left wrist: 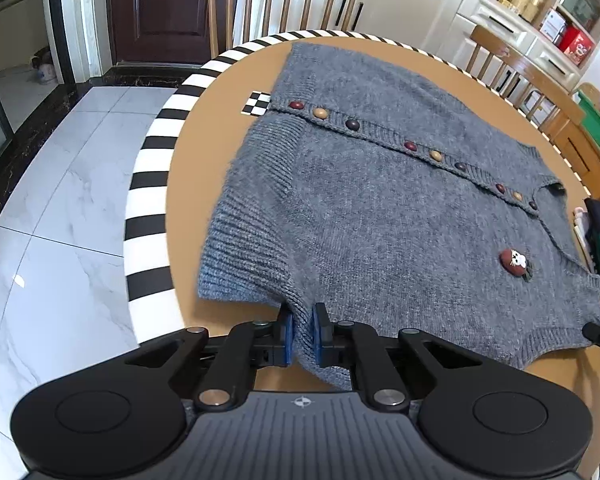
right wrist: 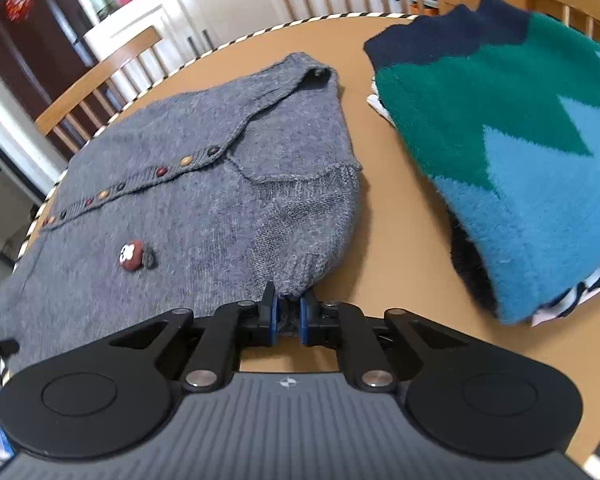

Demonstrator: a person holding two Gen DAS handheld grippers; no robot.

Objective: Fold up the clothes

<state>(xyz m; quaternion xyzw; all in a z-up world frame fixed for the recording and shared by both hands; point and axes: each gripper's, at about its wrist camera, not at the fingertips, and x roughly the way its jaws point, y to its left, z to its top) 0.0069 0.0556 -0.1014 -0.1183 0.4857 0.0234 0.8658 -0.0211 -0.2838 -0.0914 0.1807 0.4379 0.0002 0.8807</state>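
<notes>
Grey knit is bunched between both sets of fingers: the left gripper is clamped on the near edge of the grey cardigan by its ribbed hem corner, and the right gripper is pinched on the same edge near the shoulder. The cardigan lies flat, buttons up, on the round worktop, with a folded green-and-blue sweater just beside it. Looks like the grab is done, so next up is probably lifting both corners together and carrying that edge across evenly.
</notes>
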